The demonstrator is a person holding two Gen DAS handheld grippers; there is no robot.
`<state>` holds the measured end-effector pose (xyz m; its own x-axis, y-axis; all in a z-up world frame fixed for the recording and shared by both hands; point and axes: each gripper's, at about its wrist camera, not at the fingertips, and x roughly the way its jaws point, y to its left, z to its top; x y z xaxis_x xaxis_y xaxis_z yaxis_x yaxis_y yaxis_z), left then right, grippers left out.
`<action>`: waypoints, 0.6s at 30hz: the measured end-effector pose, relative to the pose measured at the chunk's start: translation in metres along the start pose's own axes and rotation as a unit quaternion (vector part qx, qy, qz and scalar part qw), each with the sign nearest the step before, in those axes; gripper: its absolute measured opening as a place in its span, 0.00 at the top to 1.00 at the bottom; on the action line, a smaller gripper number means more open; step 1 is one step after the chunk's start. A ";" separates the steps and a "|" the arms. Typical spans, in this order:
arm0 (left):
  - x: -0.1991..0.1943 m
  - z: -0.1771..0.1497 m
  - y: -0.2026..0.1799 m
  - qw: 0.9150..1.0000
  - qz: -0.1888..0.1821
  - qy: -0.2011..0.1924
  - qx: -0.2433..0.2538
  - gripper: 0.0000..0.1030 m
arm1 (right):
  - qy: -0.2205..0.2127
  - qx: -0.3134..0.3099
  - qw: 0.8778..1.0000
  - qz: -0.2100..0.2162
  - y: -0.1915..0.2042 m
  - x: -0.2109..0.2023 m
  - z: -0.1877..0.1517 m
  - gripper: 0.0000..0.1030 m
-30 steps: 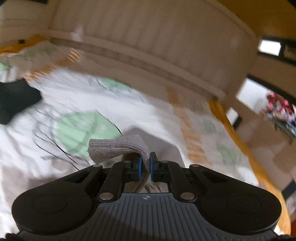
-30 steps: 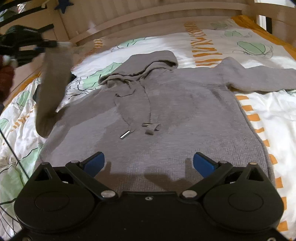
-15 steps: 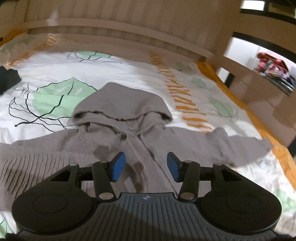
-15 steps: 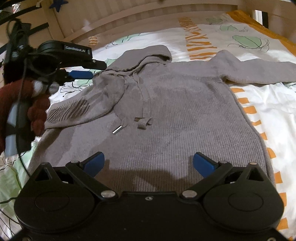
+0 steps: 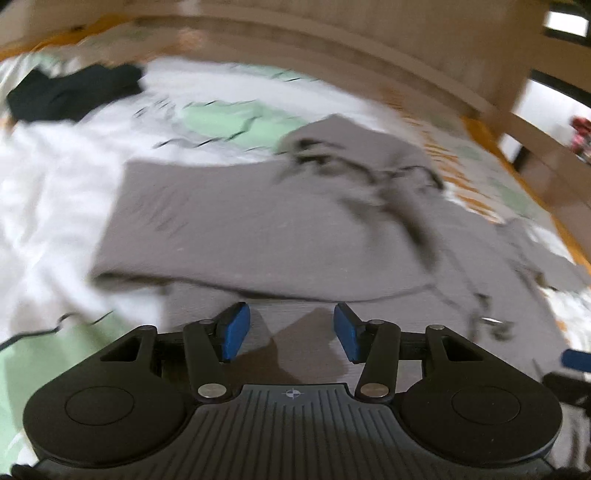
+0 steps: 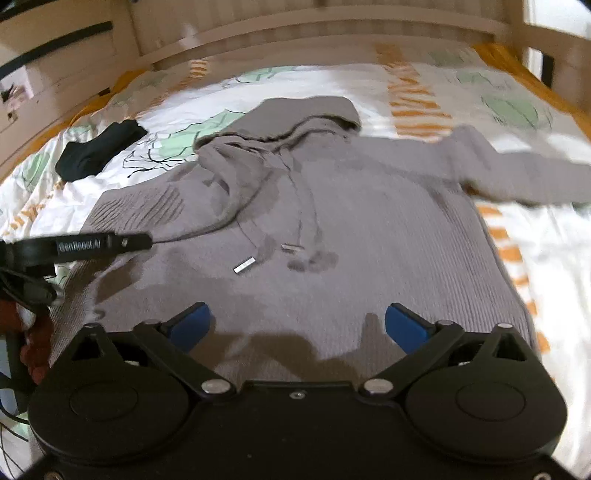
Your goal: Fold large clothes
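Since the earlier frame the left gripper (image 5: 291,332) has let go of the grey sleeve (image 6: 147,206) it pinched; its fingers have just been opening and now stand apart with nothing between them, low over the cloth. That sleeve, then lifted at the left of the right wrist view, now lies folded across the chest of the hoodie (image 6: 351,240). The right gripper (image 6: 297,325) has its fingers spread wide, though they have just been closing a little, and nothing sits between them.

The bed (image 6: 535,258) fills both views, covered by a white sheet printed with green leaves, thin black branches and orange stripes. A pale slatted headboard (image 6: 314,33) runs along the top of the frame, with an orange edge along the bed's right side. A dark garment (image 6: 96,151) lies crumpled at the upper left.

The hoodie lies flat on its back in the middle of the bed, hood (image 6: 306,114) towards the headboard, the other sleeve (image 6: 517,173) stretched out to the right. Its drawstrings trail down the chest, ending in metal tips (image 6: 244,265). The knit is ribbed, with darker patches near the cords.

The left gripper, seen at the left edge of the right wrist view, bears pale lettering that reads "GenRobot.AI" (image 6: 79,244).
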<state>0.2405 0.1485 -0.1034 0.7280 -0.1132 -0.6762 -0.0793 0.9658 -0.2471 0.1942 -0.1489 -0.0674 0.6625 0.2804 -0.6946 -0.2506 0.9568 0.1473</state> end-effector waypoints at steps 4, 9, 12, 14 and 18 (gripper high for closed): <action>0.000 0.003 0.022 0.999 -0.006 -0.019 -0.032 0.53 | -0.010 -0.028 1.000 0.001 0.014 0.007 0.016 0.12; 0.001 -0.005 0.029 0.999 -0.007 -0.039 -0.038 0.54 | -0.029 -0.069 0.997 0.001 0.034 0.020 0.044 0.17; 0.003 -0.009 0.030 0.998 -0.007 -0.045 -0.041 0.54 | -0.044 -0.093 0.995 0.000 0.048 0.033 0.063 0.20; 0.004 -0.009 0.029 0.998 -0.006 -0.043 -0.040 0.54 | -0.047 -0.111 0.993 -0.003 0.058 0.047 0.074 0.21; 0.004 -0.010 0.029 0.998 -0.004 -0.044 -0.037 0.54 | -0.037 -0.139 0.990 -0.006 0.075 0.077 0.091 0.28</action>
<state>0.2342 0.1734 -0.1198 0.7850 -0.0974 -0.6117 -0.1205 0.9447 -0.3051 0.2908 -0.0489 -0.0464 0.7132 0.2847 -0.6405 -0.4213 0.9044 -0.0671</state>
